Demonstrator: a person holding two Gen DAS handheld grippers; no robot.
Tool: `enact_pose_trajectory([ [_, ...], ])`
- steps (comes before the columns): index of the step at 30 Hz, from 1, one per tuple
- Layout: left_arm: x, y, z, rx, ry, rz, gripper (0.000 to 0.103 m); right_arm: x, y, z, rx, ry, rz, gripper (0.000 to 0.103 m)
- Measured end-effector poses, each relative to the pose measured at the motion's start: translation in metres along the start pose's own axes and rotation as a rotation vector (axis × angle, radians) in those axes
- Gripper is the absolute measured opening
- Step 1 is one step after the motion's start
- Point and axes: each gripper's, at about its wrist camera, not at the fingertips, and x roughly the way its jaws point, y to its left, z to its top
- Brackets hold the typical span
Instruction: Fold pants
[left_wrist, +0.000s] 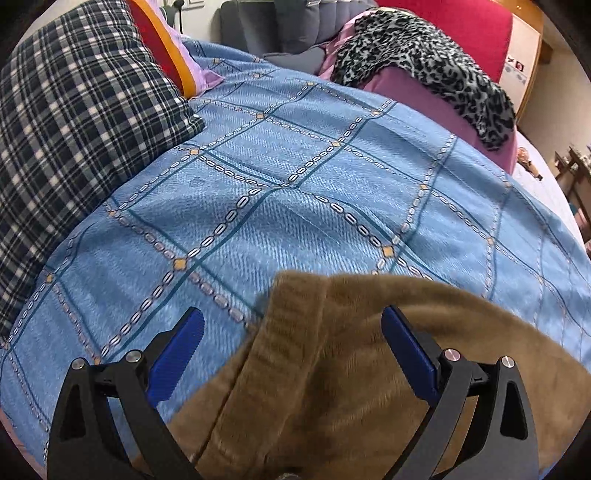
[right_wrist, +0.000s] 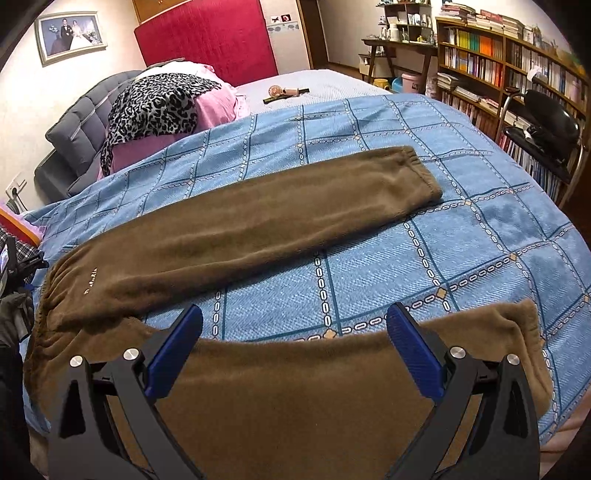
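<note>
Brown fleece pants (right_wrist: 229, 229) lie spread on a blue patterned bedspread (right_wrist: 369, 280), legs apart in a V, waistband at the left, one leg reaching toward the far right cuff, the other lying across the near edge. My right gripper (right_wrist: 295, 325) is open, hovering over the near leg, holding nothing. In the left wrist view the waistband end of the pants (left_wrist: 314, 369) lies under my left gripper (left_wrist: 293, 325), which is open with its blue pads on either side of the waistband fold, not closed on it.
A plaid pillow (left_wrist: 74, 129) lies at the left. A pink pile with a leopard-print cloth (right_wrist: 155, 103) sits by the grey headboard. Small items (right_wrist: 284, 92) lie on the far bed. Bookshelves (right_wrist: 498, 74) and a black chair (right_wrist: 546, 122) stand at the right.
</note>
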Motion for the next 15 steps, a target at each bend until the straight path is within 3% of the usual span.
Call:
enact_pose_trajectory([
  [9,0.043,-0.003,0.020,-0.016,0.094,0.050,0.094,0.028,-0.002,0.017,0.002,0.015,0.008,0.100],
  [13,0.056,-0.003,0.023,-0.033,0.131,0.024,0.071,0.045,-0.003,0.021,-0.006,0.036,0.008,0.100],
  [15,0.057,-0.007,0.022,-0.043,0.142,-0.014,0.050,0.053,-0.005,0.023,-0.008,0.046,0.006,0.100],
])
